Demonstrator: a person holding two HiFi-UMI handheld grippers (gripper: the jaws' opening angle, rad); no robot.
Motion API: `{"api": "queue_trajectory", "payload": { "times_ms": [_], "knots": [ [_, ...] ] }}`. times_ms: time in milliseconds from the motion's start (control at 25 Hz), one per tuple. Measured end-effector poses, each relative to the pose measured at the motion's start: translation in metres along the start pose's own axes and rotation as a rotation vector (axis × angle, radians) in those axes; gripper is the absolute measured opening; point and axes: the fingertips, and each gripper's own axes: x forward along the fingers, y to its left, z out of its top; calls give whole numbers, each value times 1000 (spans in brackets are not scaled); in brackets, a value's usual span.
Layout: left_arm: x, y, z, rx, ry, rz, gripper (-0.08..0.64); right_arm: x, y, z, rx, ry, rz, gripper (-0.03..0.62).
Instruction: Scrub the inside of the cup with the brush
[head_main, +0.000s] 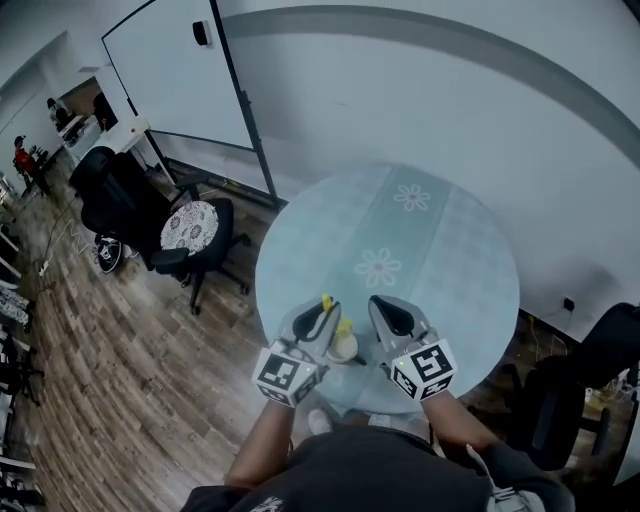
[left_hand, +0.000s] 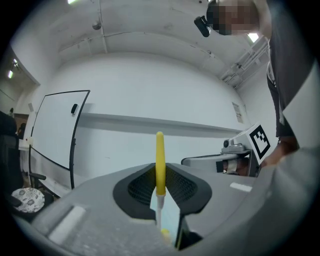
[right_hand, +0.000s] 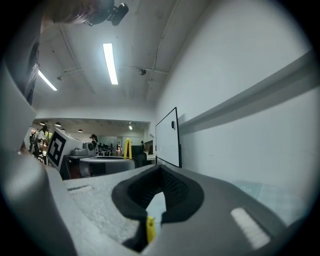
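Left tongs (left_hand: 160, 174) clamp brush (left_hand: 159, 150); right tongs (right_hand: 159, 175) closed, empty. Next: steady cup (head_main: 343, 348), insert brush.

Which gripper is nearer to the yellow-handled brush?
Left. The left gripper grips the brush between its jaws, handle pointing up. The right gripper sits alongside, to the brush's right, not touching it.
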Motion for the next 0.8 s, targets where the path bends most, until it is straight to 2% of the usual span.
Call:
{"api": "queue_trajectory", "payload": {
  "times_ms": [320, 520, 640, 800],
  "knots": [
    [2, -17, 30, 45, -26, -37, 57, -18, 3, 30, -17, -54, -25, 2],
    [6, -23, 36, 47, -32, -45, 57, -23, 2, 30, -36, -47, -43, 2],
    [4, -22, 37, 60, -24, -41, 57, -24, 6, 36, -86, -69, -40, 2],
    [5, -21, 28, 52, 2, -40, 57, -22, 6, 36, -109, -65, -32, 0]
  ]
}}
